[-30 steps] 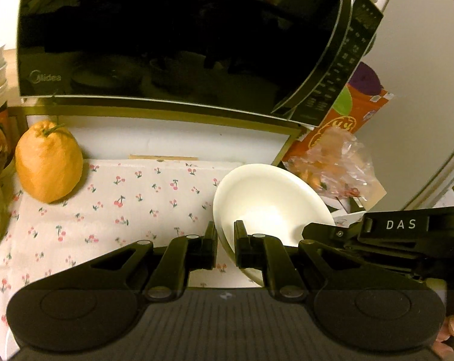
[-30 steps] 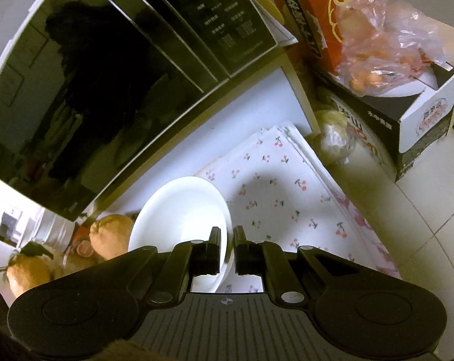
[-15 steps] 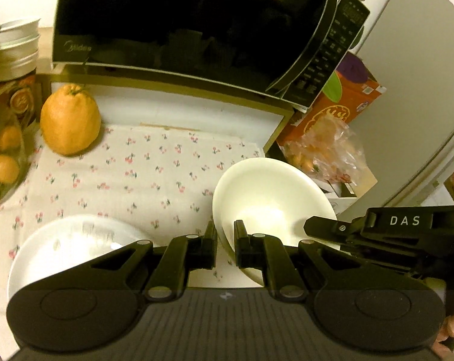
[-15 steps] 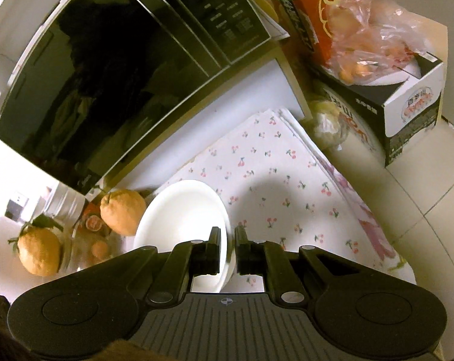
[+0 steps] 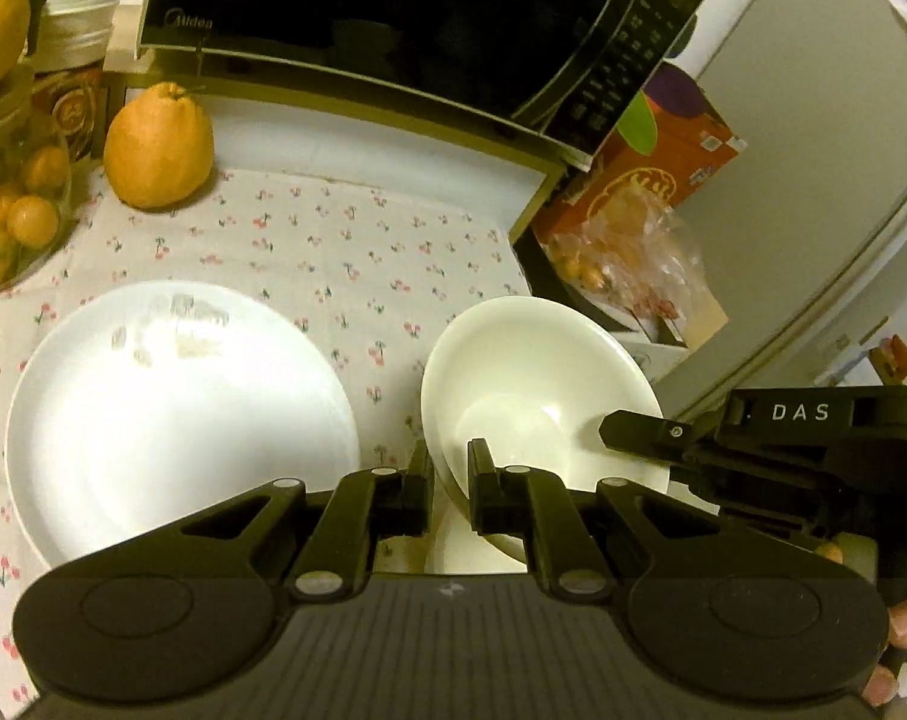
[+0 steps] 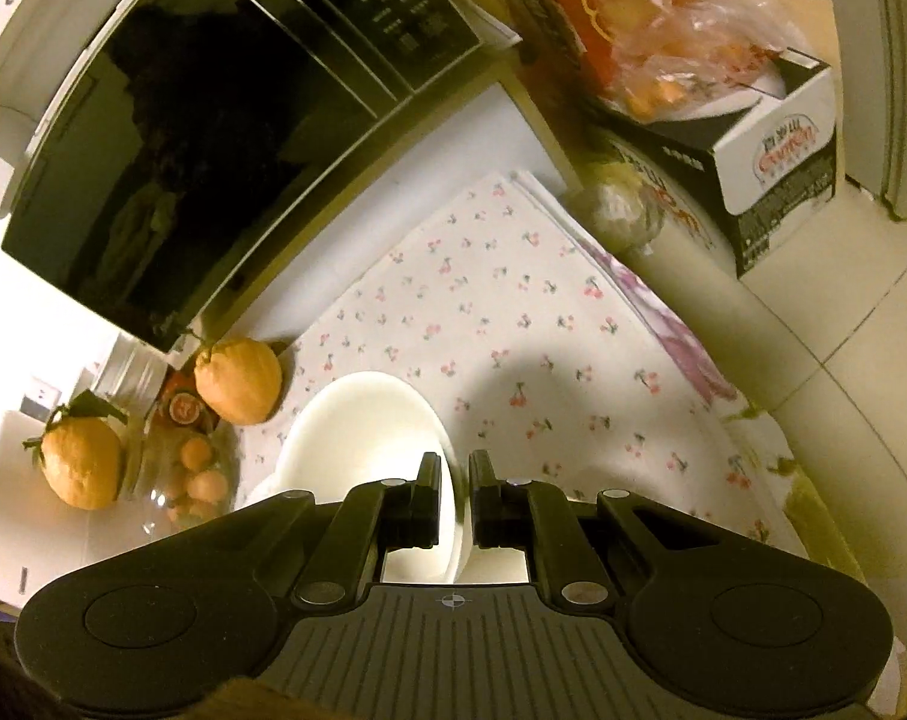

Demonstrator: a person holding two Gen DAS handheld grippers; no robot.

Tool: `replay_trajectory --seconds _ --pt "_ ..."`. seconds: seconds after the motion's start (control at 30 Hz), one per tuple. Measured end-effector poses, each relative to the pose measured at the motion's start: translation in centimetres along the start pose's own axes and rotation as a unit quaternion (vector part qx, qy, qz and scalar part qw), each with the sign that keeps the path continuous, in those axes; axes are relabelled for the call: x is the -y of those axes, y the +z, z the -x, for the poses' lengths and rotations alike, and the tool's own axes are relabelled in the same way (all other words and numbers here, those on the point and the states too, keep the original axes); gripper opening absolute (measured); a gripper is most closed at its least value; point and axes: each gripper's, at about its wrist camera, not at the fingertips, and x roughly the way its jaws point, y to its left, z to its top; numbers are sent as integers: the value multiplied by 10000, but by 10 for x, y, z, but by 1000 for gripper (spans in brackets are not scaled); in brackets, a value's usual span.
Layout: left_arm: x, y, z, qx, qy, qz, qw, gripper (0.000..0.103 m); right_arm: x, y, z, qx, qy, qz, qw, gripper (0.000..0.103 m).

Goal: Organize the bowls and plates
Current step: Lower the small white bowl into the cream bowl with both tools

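Observation:
A white bowl [image 5: 531, 372] hangs tilted above the cherry-print cloth [image 5: 333, 240], held by both grippers. My left gripper [image 5: 450, 462] is shut on the bowl's near-left rim. In the left wrist view one of the right gripper's fingers [image 5: 639, 432] reaches in from the right onto the bowl's right edge. Seen from the right wrist, my right gripper [image 6: 455, 468] is shut on the rim of the same bowl [image 6: 363, 426]. A large white plate [image 5: 171, 402] lies flat on the cloth, left of the bowl and apart from it.
A black microwave [image 5: 393, 18] stands at the back. A big orange citrus [image 5: 156, 147] and a glass bowl of small oranges [image 5: 15, 210] sit at the left. Boxes [image 5: 651, 162] with a plastic bag [image 5: 627, 246] stand off the cloth's right edge, before a fridge [image 5: 813, 150].
Both grippers have drawn back from the microwave with the bowl still gripped. The white plate has come into view at the left, and more of the fruit shows.

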Motion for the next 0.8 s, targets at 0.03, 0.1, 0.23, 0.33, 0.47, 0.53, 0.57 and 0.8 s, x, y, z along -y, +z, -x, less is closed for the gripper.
replay_trajectory --seconds 0.03,0.1,0.23,0.33,0.47,0.53,0.57,0.8 --pt "1 -2 1 -4 -2 -13 10000 10 1 -2 1 6 5 -14 10000 10" --pt "1 -6 5 -3 -7 -53 10000 10 2 -6 3 -6 -17 -25 10000 10" --pt "4 -14 9 -17 -26 -111 9999 10 2 -14 6 -84 -189 36 9998 10" --pt "8 -22 9 -65 36 -232 9997 11 2 -19 10 -104 -314 109 9994 10" --pt "13 -31 7 -100 145 -392 9991 11 5 -25 15 -86 -397 153 9991 10" --pt "15 -35 7 -112 199 -467 9986 12 9 -28 16 -99 -410 132 9990 10" --pt "16 -37 6 -113 232 -509 9984 12 11 -30 16 -104 -402 119 9991 10" --pt "19 -45 2 -89 393 -741 9964 12 24 -37 8 -248 -446 6 9987 10"
